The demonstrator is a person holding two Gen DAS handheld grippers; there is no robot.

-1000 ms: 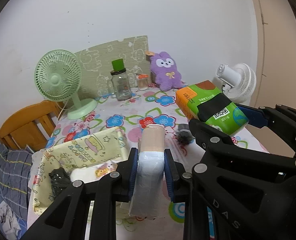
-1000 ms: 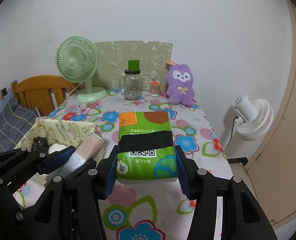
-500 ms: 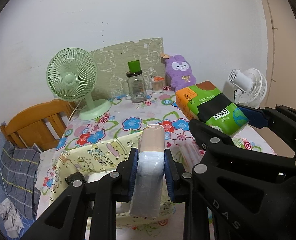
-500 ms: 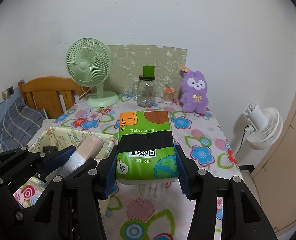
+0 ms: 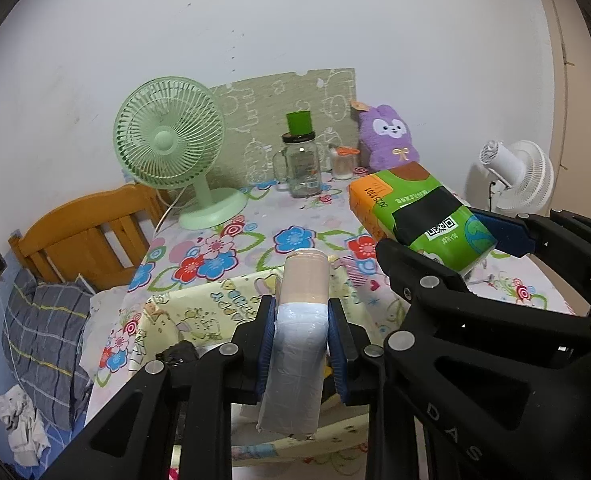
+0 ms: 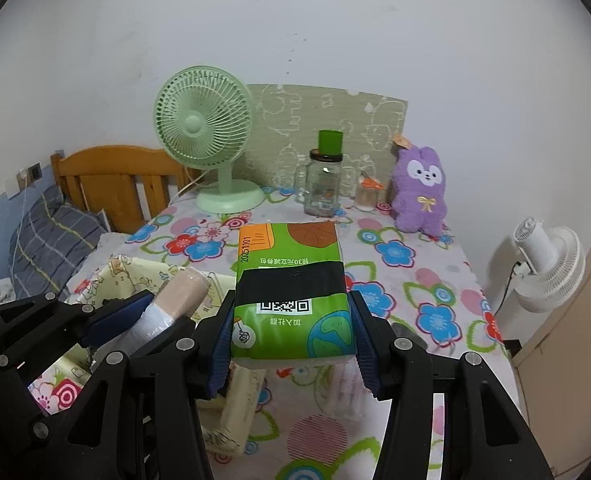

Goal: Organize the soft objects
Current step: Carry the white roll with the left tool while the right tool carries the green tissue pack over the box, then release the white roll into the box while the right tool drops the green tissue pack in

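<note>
My left gripper [image 5: 300, 344] is shut on a rolled soft bundle [image 5: 301, 320], peach at the far end and pale blue in clear wrap, held above a yellow cartoon-print fabric basket [image 5: 199, 312]. The bundle also shows in the right wrist view [image 6: 167, 304]. My right gripper [image 6: 291, 344] is shut on a green and orange tissue pack [image 6: 291, 288], held above the flowered table to the right of the basket [image 6: 135, 276]. The pack shows in the left wrist view [image 5: 419, 212]. A purple plush bunny [image 6: 419, 196] sits at the table's back right.
A green desk fan [image 6: 207, 136], a glass jar with green lid [image 6: 323, 184] and a small jar [image 6: 367, 196] stand along the back. A black item [image 5: 179, 354] lies in the basket. A white floor fan [image 6: 547, 268] stands right of the table. A wooden headboard [image 6: 111, 176] is left.
Both grippers have drawn back and risen with their loads still held. The basket now lies under the left gripper, and more of the table shows.
</note>
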